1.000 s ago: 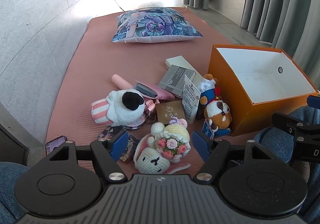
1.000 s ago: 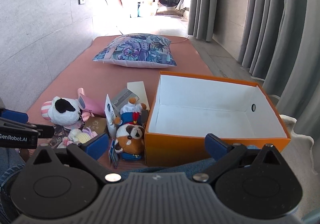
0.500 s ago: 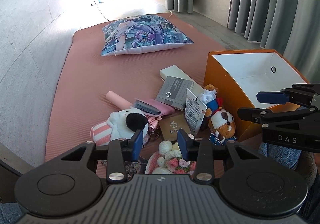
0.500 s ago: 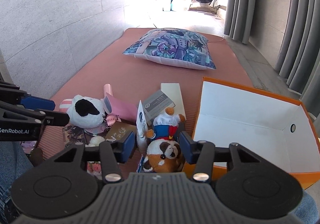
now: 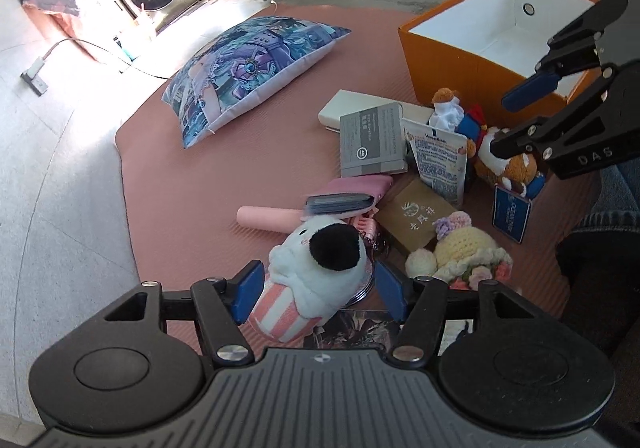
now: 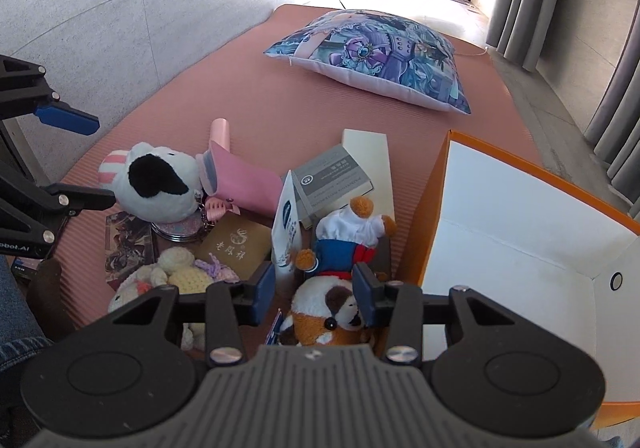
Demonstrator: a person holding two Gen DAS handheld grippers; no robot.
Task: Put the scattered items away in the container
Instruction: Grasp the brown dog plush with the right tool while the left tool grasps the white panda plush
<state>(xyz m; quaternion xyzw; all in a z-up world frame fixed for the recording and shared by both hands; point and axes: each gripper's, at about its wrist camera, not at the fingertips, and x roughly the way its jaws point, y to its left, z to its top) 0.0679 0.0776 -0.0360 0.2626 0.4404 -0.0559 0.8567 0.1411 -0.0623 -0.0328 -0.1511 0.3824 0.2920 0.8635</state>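
Two grippers are working at once to save trips; the left gripper [image 5: 318, 294], jaws just reopening, is straddling the striped plush [image 5: 316, 272] without pinching; the right gripper [image 6: 314, 294], narrowing, is bracketing the dog plush [image 6: 328, 314] beside the empty box [image 6: 520, 244] at right.

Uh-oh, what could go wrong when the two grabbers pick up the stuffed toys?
1. The right gripper straddles the brown-and-white plush dog; its hanging blue tag could snag the Vaseline tube.
2. The left gripper flanks the white plush, whose keychain may drag the glittery compact along.
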